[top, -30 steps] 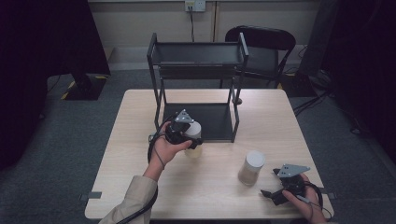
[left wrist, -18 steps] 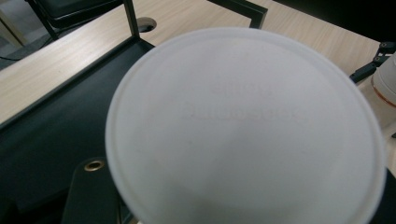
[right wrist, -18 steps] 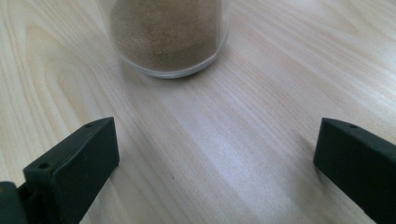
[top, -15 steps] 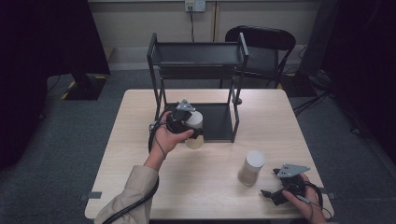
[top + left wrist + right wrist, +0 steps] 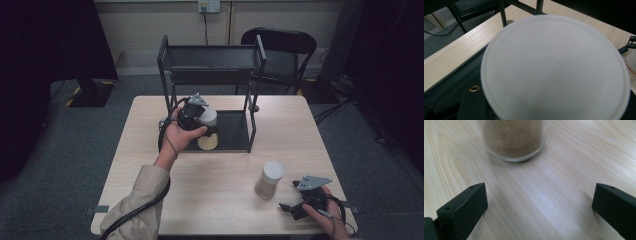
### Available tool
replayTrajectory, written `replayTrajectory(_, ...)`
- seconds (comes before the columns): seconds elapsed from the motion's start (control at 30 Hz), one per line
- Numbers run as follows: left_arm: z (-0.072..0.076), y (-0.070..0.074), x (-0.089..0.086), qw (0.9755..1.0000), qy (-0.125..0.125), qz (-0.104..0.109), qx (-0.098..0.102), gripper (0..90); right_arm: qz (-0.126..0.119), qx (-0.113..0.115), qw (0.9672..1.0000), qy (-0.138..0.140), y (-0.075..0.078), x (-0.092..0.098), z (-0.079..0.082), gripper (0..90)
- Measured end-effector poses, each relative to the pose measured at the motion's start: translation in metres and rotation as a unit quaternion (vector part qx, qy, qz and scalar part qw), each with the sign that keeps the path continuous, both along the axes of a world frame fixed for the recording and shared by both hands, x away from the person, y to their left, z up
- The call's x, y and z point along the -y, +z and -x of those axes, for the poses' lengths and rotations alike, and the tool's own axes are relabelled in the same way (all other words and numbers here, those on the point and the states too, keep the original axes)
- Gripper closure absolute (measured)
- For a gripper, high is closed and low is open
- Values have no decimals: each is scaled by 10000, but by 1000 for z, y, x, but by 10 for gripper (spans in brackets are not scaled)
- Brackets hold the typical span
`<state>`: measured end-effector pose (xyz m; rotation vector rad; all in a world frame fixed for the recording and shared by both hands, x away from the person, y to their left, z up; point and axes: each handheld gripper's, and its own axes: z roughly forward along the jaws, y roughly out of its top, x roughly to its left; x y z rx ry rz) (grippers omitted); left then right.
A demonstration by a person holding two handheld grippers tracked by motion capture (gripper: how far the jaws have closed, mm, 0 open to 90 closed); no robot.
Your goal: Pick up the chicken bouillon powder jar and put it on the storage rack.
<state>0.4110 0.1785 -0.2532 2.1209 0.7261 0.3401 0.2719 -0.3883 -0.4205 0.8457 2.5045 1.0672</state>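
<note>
Jar (image 5: 207,129) with the white lid (image 5: 554,67) sits clamped in the left hand-held gripper (image 5: 200,122), the jaws closed about it as tight as they go on a thing this wide; a second ago it was low, just over the table (image 5: 150,125) in front of the black rack (image 5: 210,65); since then the hand has carried it upward and slightly toward the rack, so that it now hangs clear of the wood at the front edge of the rack's lower tray (image 5: 235,131); the left gripper view looks straight onto the lid, with the tray's dark floor beneath; this reads as a lift under way toward a shelf, probably the upper one, though which shelf cannot be told yet; farther out, the right hand-held gripper (image 5: 295,207) has not moved; it rests near the table's near right corner with its jaws spread wide and nothing between them; the second jar (image 5: 514,138), filled with brown powder, stands just ahead of those jaws, untouched, likely next in turn.
</note>
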Motion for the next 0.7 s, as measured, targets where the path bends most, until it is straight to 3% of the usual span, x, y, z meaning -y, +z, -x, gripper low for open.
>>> replayTrajectory(0.13,-4,10,5,9999,-2,-111,-4,346,-2,-2,10000,-2,0,0,0,0)
replayTrajectory(0.7,-18,38,10,10000,15,-72,-61,347,-6,2,10000,-4,0,0,0,0)
